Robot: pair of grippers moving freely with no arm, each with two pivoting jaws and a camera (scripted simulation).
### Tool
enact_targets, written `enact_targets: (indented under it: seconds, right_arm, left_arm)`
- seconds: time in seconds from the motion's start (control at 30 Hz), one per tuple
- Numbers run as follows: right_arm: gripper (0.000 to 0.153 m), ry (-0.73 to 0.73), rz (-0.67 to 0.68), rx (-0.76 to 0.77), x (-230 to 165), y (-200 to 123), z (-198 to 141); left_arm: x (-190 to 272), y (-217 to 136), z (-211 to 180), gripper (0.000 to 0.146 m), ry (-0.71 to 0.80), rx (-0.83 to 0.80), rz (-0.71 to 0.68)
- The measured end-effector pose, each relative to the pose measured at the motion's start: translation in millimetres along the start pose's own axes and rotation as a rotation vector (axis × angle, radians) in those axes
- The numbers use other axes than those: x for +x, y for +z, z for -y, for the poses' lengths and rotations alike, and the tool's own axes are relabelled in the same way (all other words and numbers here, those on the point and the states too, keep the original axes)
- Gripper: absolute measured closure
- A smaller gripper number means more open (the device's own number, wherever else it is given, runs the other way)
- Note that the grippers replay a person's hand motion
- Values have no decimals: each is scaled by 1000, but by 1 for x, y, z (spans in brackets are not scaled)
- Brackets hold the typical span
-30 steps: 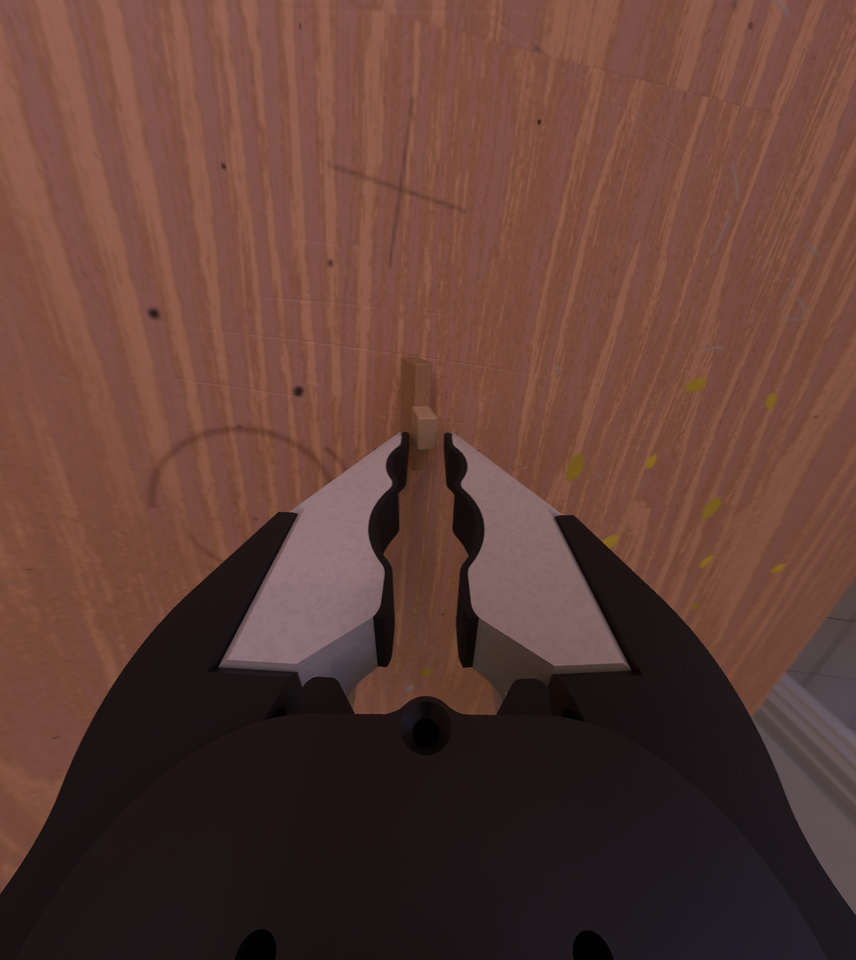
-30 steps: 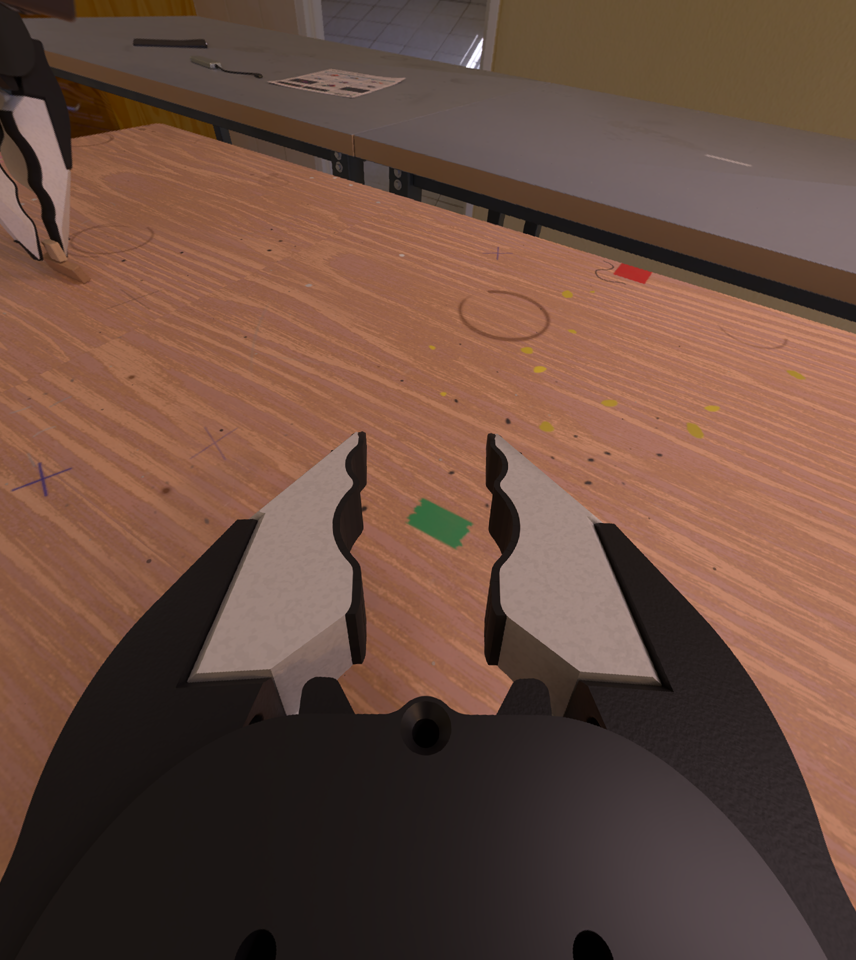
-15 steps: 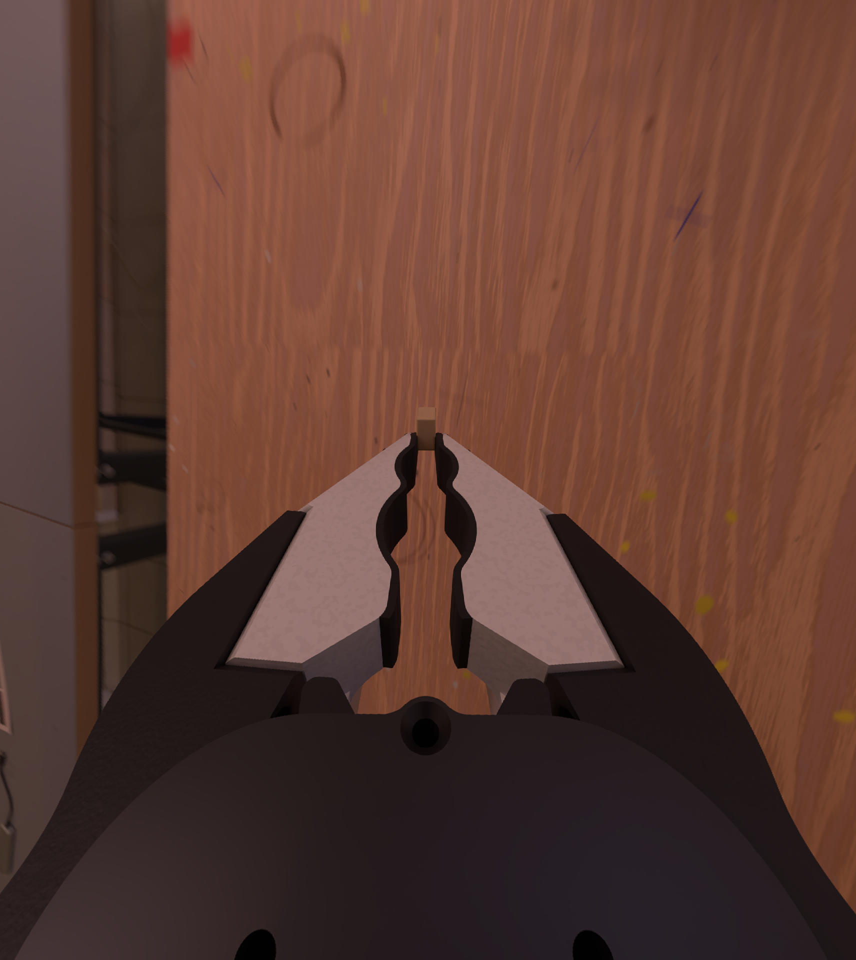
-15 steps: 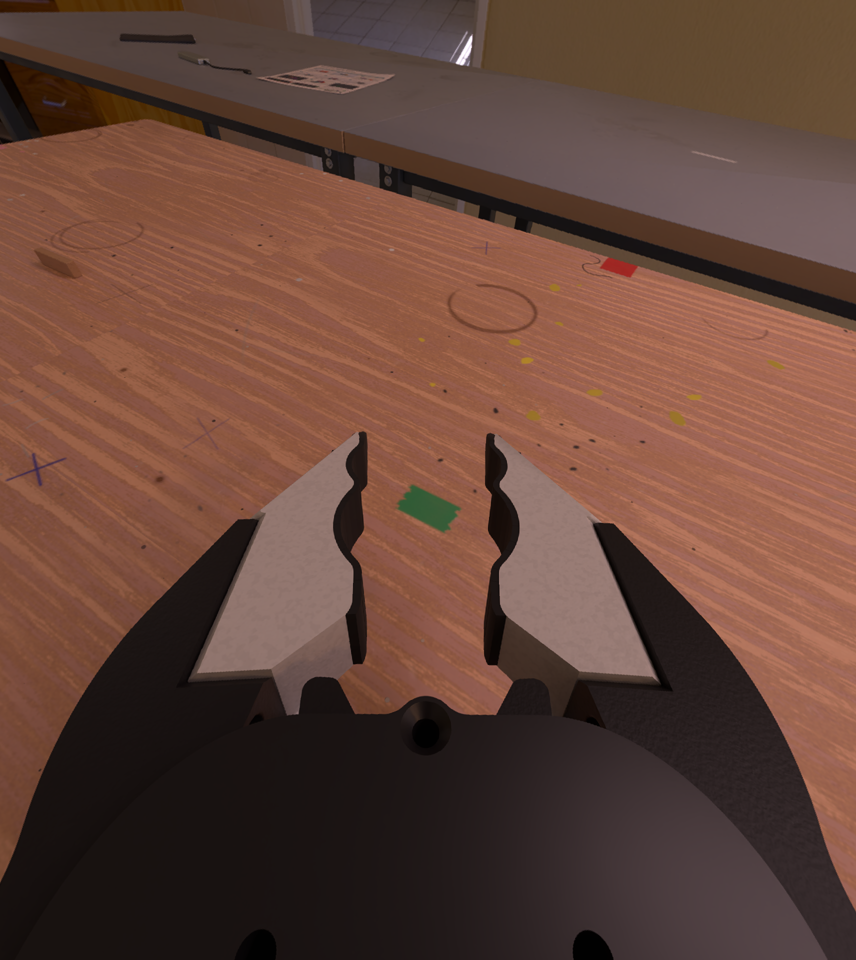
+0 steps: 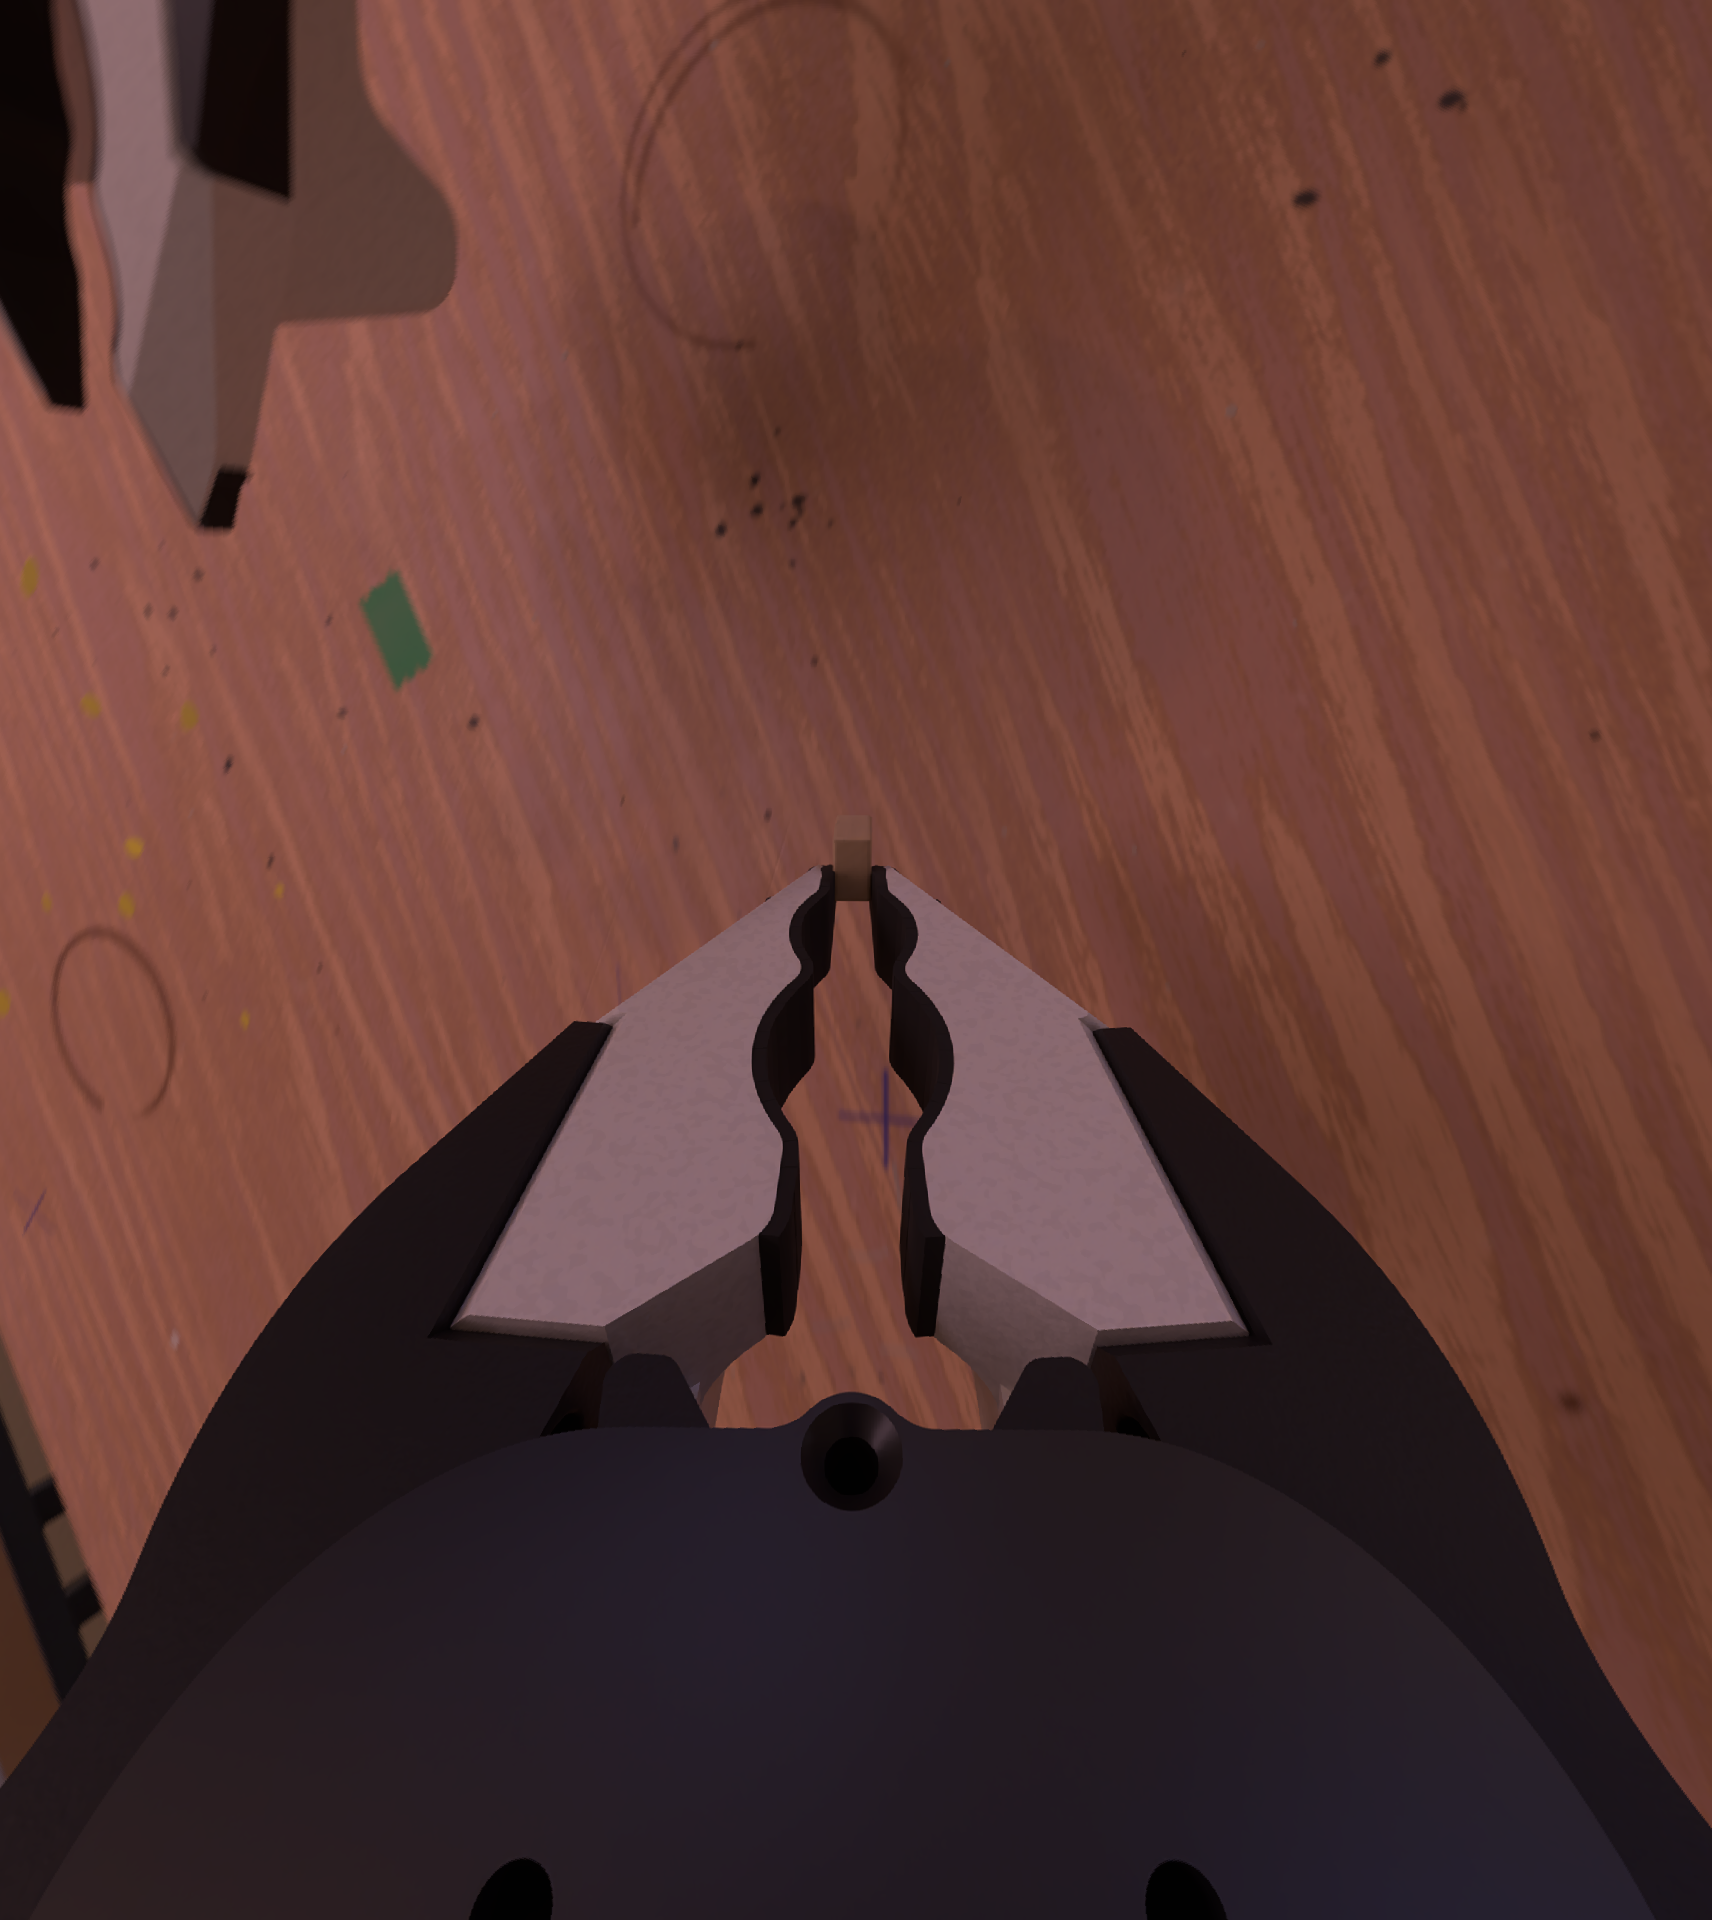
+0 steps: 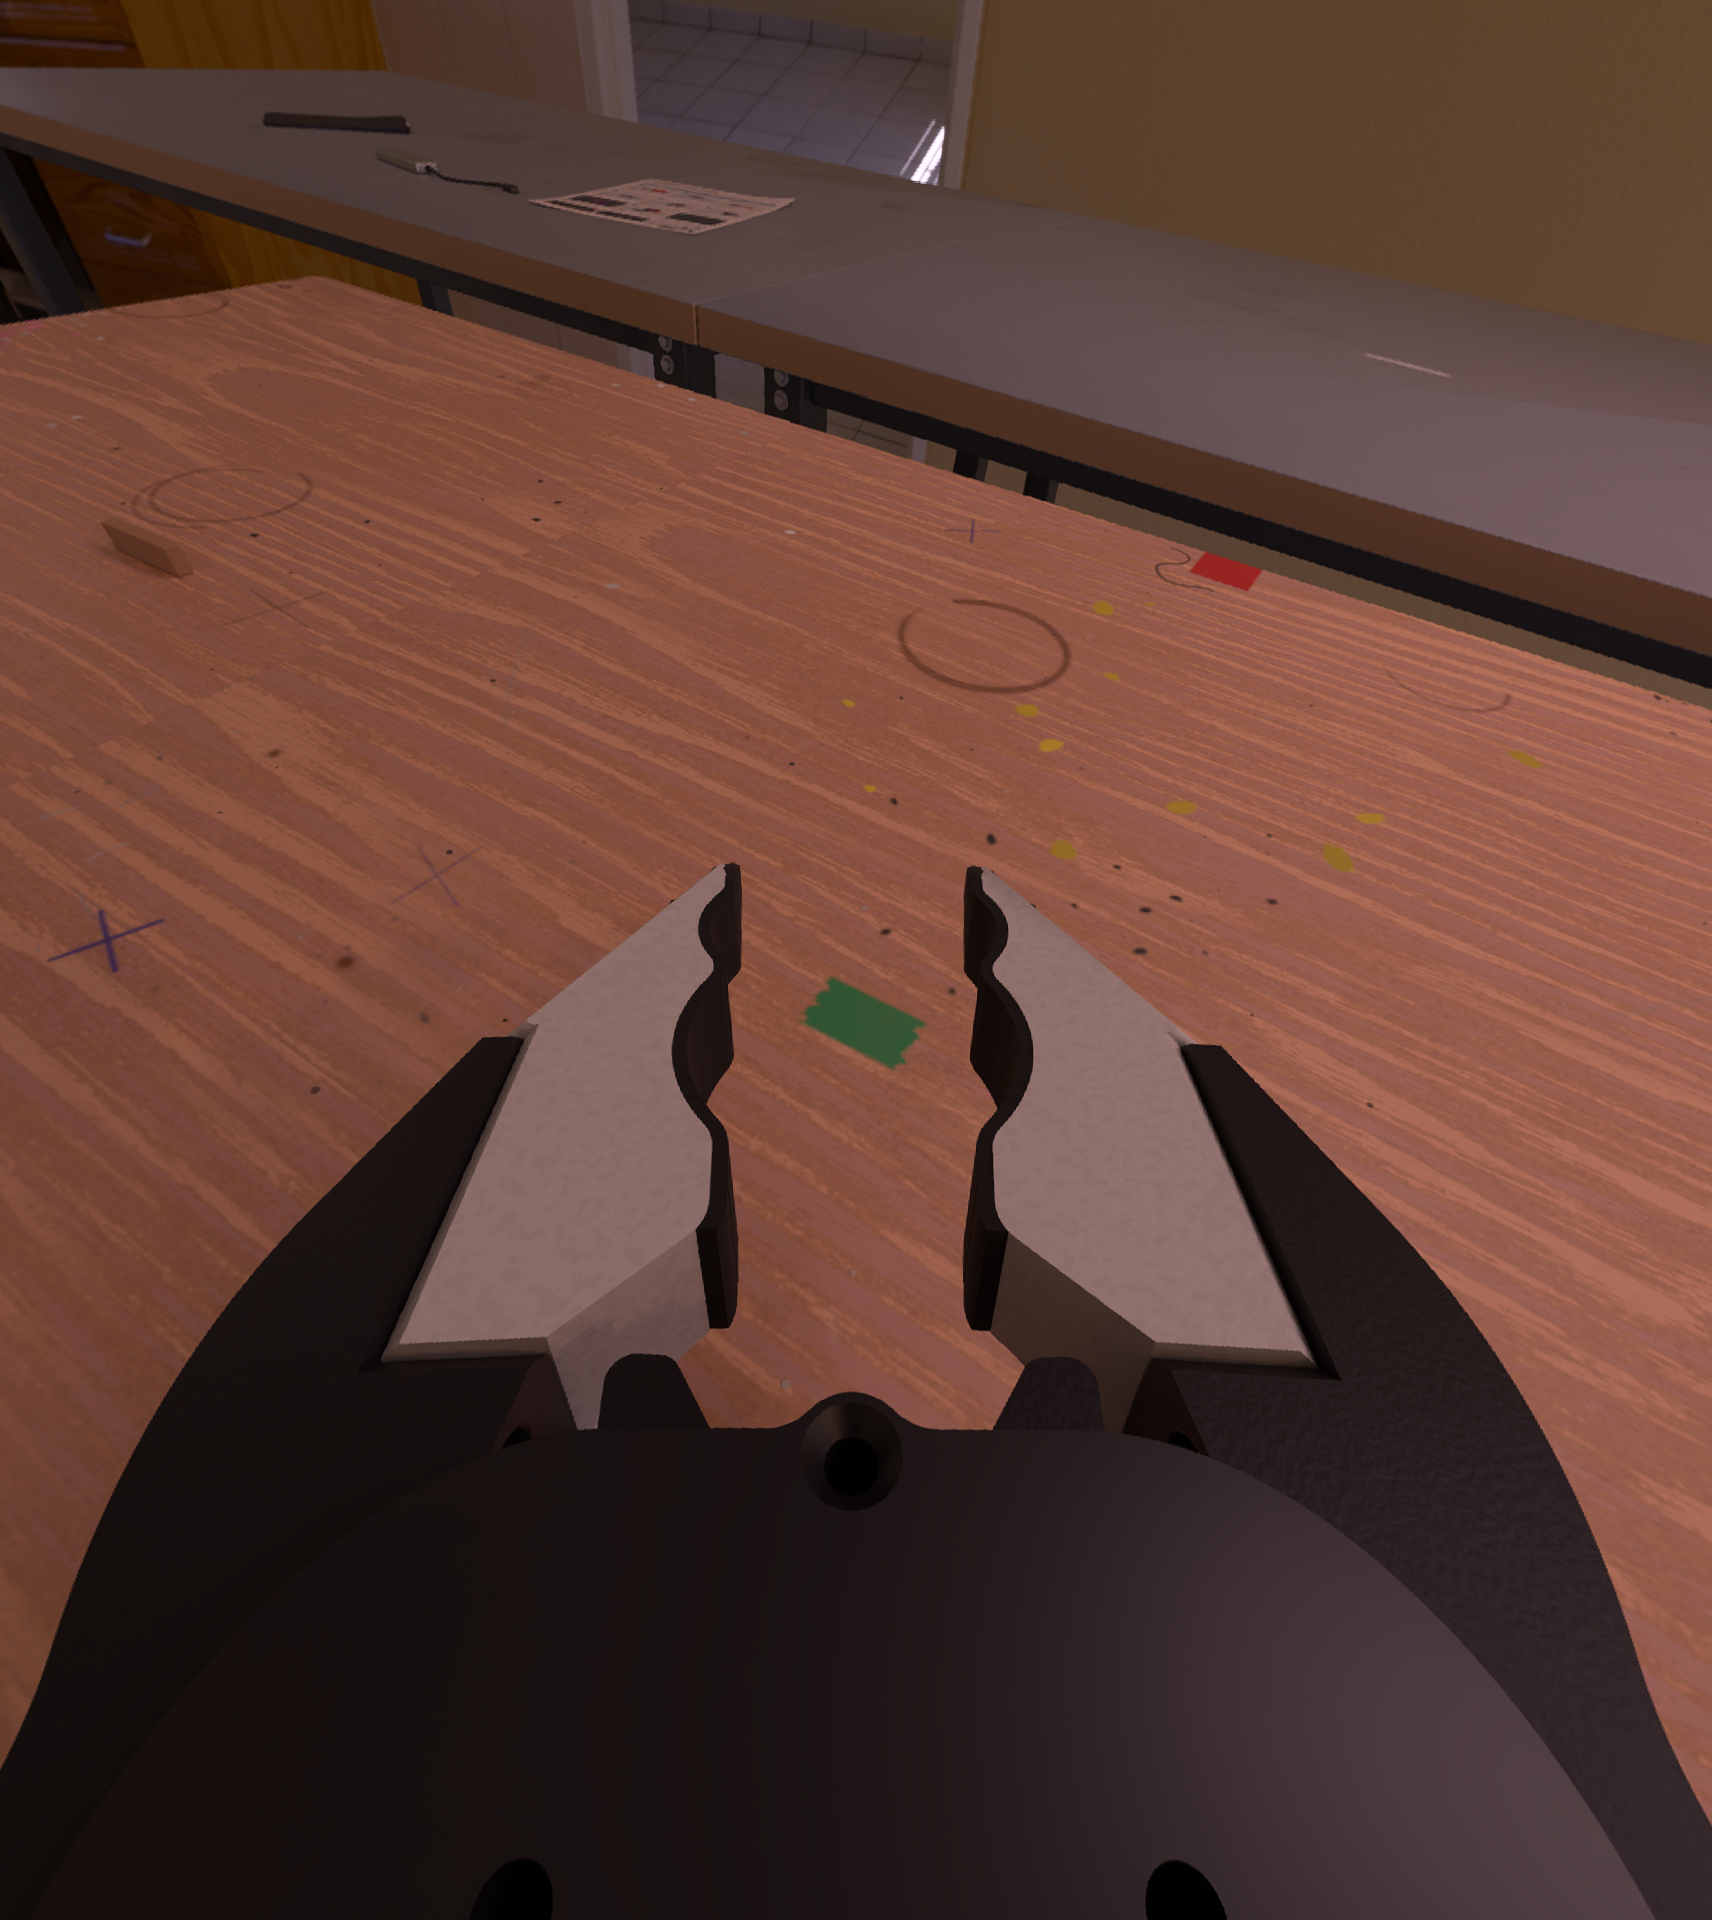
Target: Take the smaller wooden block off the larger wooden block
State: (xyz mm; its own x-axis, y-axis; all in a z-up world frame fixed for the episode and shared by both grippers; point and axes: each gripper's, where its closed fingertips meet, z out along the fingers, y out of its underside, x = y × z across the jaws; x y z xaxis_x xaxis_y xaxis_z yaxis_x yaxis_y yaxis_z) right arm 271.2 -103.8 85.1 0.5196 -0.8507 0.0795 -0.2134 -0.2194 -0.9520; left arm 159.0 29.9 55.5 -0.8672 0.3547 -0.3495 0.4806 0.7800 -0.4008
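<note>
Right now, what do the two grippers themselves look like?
Both look alike. The left gripper and the right gripper each have a rounded matte black body with a small round hole at its front centre and two more at the bottom edge. Two pale grey, speckled fingers taper to points, with wavy black pads along their inner edges. No cables or markings show.

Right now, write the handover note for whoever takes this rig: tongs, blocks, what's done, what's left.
Left tongs: shut on the small pale wooden cube, held at the tips above the scuffed wooden tabletop.
Right tongs: open and empty, above the green tape patch.
The larger flat wooden block lies alone far left on the table, beside a ring stain.
Done: the cube is off the larger block.
Left: set the cube down on the table, away from the block, and release.
</note>
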Motion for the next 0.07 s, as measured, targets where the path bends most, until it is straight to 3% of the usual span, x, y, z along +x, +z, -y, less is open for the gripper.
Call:
enact_targets:
  seconds: [0.07]
  right_arm:
    - [110,-6,-2,-3,0,0,-1]
  left_arm:
    - [2,14,9,140,30,15,-17]
